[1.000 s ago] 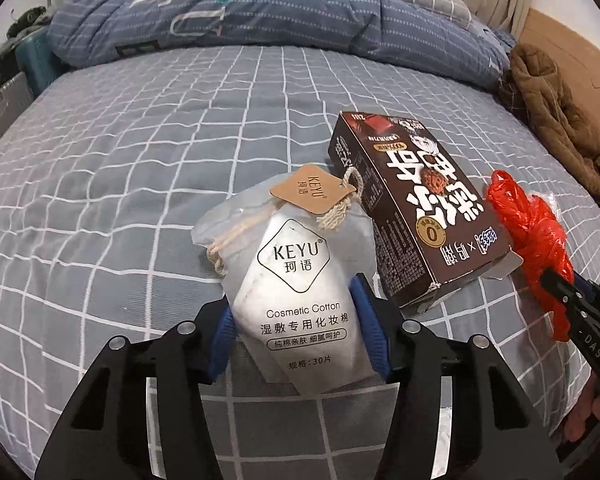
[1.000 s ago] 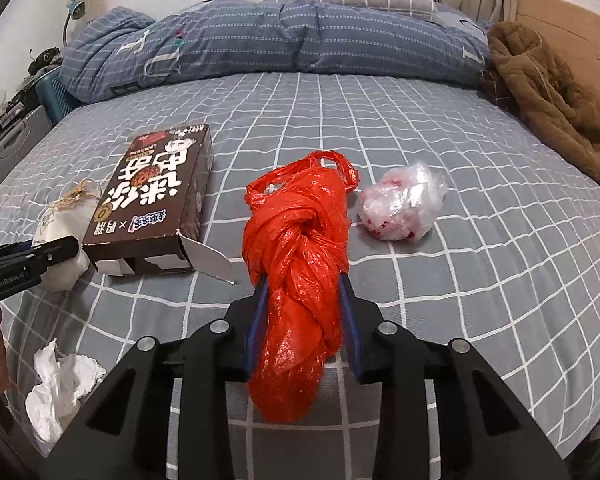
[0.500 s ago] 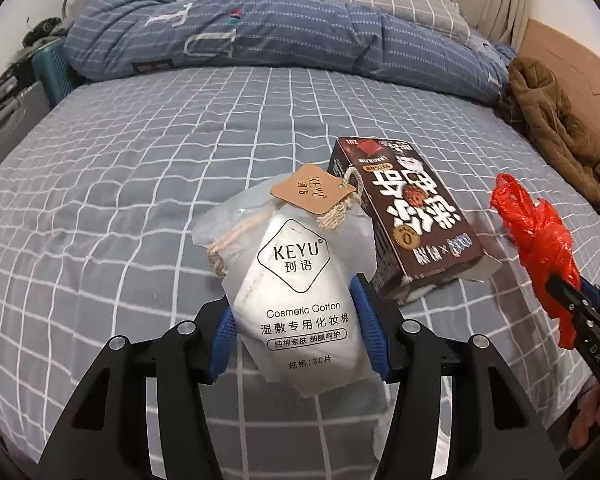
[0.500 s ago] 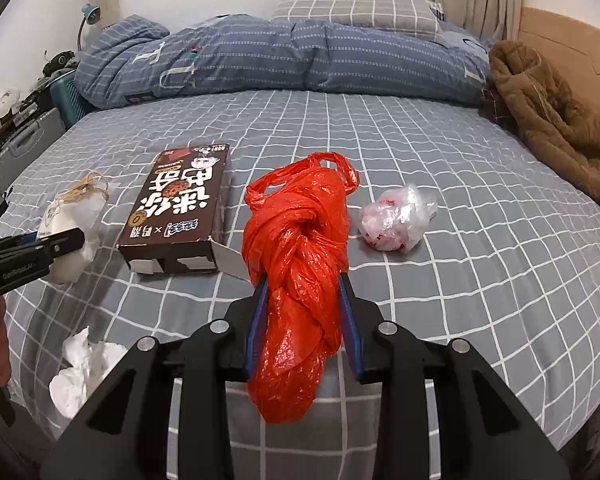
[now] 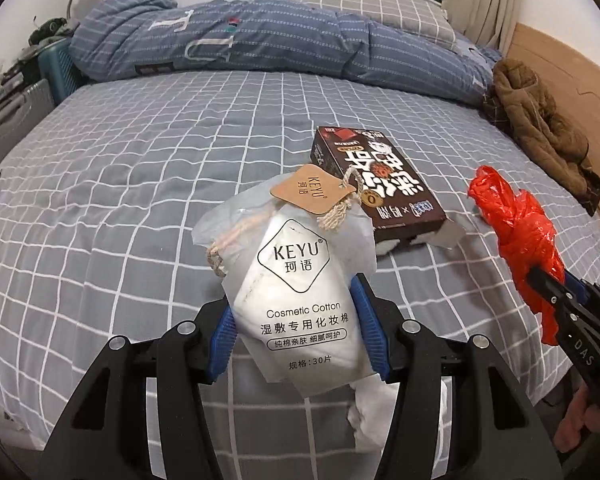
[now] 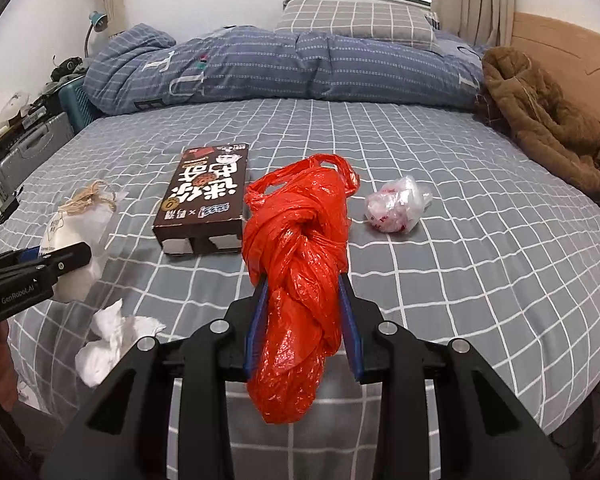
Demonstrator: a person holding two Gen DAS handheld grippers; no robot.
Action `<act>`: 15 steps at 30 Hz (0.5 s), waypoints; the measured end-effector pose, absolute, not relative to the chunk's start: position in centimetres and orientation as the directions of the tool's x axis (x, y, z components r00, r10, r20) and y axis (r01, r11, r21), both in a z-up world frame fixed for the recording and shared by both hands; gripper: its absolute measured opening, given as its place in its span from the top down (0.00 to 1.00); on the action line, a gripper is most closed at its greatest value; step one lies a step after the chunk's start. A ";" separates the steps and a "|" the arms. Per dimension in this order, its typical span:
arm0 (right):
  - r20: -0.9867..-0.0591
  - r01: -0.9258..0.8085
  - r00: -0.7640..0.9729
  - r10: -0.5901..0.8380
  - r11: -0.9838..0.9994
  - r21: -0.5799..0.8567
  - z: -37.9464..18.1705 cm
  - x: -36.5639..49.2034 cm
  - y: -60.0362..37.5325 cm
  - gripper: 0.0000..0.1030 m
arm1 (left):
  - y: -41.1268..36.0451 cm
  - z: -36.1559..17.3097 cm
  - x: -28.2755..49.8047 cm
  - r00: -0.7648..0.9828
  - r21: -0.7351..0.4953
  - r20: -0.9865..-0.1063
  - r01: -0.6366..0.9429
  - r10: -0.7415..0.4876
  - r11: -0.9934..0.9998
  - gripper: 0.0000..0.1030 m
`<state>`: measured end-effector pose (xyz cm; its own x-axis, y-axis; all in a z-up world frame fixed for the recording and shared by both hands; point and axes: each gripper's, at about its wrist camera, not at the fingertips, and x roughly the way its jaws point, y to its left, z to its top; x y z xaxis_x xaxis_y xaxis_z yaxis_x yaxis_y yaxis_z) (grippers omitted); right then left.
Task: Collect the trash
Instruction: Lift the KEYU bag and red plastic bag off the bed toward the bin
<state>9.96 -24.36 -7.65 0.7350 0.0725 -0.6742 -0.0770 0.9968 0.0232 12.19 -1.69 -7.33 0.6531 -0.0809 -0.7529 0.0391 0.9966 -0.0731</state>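
Note:
My left gripper is shut on a white cosmetic cotton pouch with a brown tag and holds it above the bed's near edge. My right gripper is shut on a knotted red plastic bag, also lifted off the bed. Each gripper shows in the other's view: the right one with the red bag, the left one with the pouch. A brown snack box lies on the bed between them. A crumpled white tissue and a clear plastic wad lie on the bed.
The bed has a grey checked sheet. A rolled blue duvet and a pillow lie at the far end. A brown jacket lies at the right by the wooden headboard. Suitcases stand at the left.
Both grippers have risen and pulled back from the bed with their loads. The snack box, tissue and plastic wad now look farther away.

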 end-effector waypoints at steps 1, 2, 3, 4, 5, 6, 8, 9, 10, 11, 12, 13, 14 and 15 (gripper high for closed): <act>-0.673 -0.079 0.736 0.075 0.997 0.026 -7.6 9.7 -24.4 0.69 | -1.7 -7.3 12.0 0.654 -0.074 -0.752 0.040 -0.082 0.996 0.49; -0.671 -0.080 0.737 0.077 0.996 0.026 -7.4 9.4 -24.3 0.69 | -1.8 -7.2 11.6 0.655 -0.075 -0.751 0.041 -0.084 0.996 0.49; -0.666 -0.084 0.742 0.080 0.996 0.025 -7.1 9.0 -24.2 0.69 | -1.9 -7.2 11.4 0.655 -0.074 -0.751 0.042 -0.083 0.996 0.49; -0.662 -0.087 0.745 0.081 0.996 0.024 -7.0 8.7 -24.1 0.69 | -2.1 -7.2 11.1 0.653 -0.073 -0.753 0.044 -0.084 0.996 0.49; -0.660 -0.088 0.747 0.081 0.996 0.023 -6.9 8.4 -24.1 0.69 | -2.1 -7.3 10.9 0.652 -0.073 -0.754 0.046 -0.086 0.996 0.49; -0.659 -0.090 0.748 0.080 0.996 0.019 -6.8 7.9 -24.0 0.69 | -2.2 -7.3 10.5 0.650 -0.074 -0.754 0.049 -0.089 0.996 0.49; -0.656 -0.092 0.750 0.079 0.996 0.015 -6.6 7.3 -23.9 0.69 | -2.4 -7.2 9.6 0.652 -0.074 -0.753 0.056 -0.093 0.996 0.49; -0.653 -0.092 0.753 0.078 0.996 0.013 -6.5 6.9 -23.9 0.69 | -2.4 -7.2 9.2 0.652 -0.076 -0.752 0.059 -0.096 0.995 0.49; -0.650 -0.091 0.756 0.078 0.996 0.013 -6.3 6.5 -23.9 0.69 | -2.5 -7.1 8.9 0.652 -0.080 -0.752 0.061 -0.100 0.995 0.49; -0.649 -0.090 0.757 0.079 0.996 0.016 -6.3 6.2 -23.8 0.69 | -2.6 -7.1 8.4 0.653 -0.083 -0.751 0.063 -0.104 0.995 0.49; -0.648 -0.091 0.757 0.080 0.996 0.016 -6.2 5.9 -23.7 0.69 | -2.5 -7.1 8.0 0.653 -0.086 -0.750 0.064 -0.107 0.994 0.49; -0.648 -0.094 0.758 0.081 0.995 0.015 -6.2 5.6 -23.7 0.69 | -2.5 -7.0 7.7 0.652 -0.091 -0.750 0.065 -0.111 0.994 0.49; -0.646 -0.096 0.759 0.079 0.995 0.009 -6.1 5.2 -23.5 0.69 | -2.5 -7.0 7.4 0.651 -0.095 -0.750 0.066 -0.115 0.993 0.49; -0.645 -0.099 0.760 0.079 0.995 0.006 -6.1 4.9 -23.3 0.69 | -2.6 -7.0 6.9 0.651 -0.097 -0.750 0.068 -0.117 0.993 0.49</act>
<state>4.87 -23.34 -6.07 0.7602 0.0793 -0.6449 -0.0985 0.9951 0.0062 6.91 -2.59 -6.98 0.6505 -0.1174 -0.7503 0.0678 0.9930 -0.0966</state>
